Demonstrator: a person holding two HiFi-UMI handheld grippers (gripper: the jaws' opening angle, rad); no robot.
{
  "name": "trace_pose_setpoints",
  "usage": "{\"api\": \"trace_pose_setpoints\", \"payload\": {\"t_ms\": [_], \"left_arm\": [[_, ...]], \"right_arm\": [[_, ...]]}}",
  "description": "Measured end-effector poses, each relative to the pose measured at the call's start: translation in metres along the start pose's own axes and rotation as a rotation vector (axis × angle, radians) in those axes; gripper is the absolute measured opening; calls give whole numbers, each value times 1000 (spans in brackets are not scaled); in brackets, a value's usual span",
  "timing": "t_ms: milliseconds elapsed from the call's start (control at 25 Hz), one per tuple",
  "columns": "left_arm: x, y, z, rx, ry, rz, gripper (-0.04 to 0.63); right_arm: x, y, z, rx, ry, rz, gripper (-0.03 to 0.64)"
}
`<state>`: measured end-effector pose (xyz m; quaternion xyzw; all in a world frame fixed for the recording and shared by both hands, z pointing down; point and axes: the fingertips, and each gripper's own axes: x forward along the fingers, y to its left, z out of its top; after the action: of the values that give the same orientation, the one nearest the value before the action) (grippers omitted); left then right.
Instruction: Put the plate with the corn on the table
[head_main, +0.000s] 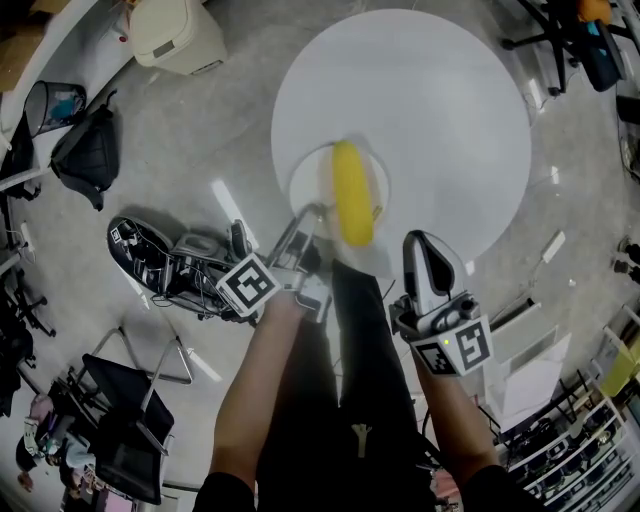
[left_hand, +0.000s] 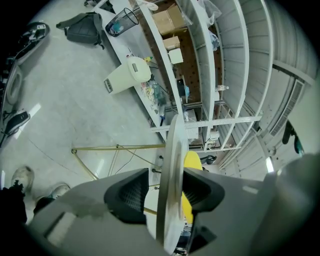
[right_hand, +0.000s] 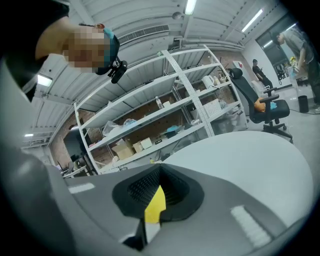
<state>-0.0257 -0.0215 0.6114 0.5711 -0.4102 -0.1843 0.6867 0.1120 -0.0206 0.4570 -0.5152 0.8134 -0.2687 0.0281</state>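
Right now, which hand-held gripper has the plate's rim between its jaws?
The left hand-held gripper: the rim of the plate stands between its open jaws. The right hand-held gripper sits beside the plate, jaws together on nothing.

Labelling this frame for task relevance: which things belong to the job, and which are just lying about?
Job: plate, corn, round table.
Lying about: black backpack, wire bin, beige appliance, office chair.
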Motion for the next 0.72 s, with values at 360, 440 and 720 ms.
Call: {"api": "trace_pose_setpoints", "payload": {"t_ms": [360,440,720], "left_arm": [[16,-6,-4,10,11,-18,224],[18,-6,-5,9,10,-11,224],[25,-8,-9,5,12,-9,224]], "right_arm": [[0,-12,3,12,-9,-11,8],[-1,-15,4,14,-7,-14,8],[-1,-25,6,21,-8,-21,8]]}}
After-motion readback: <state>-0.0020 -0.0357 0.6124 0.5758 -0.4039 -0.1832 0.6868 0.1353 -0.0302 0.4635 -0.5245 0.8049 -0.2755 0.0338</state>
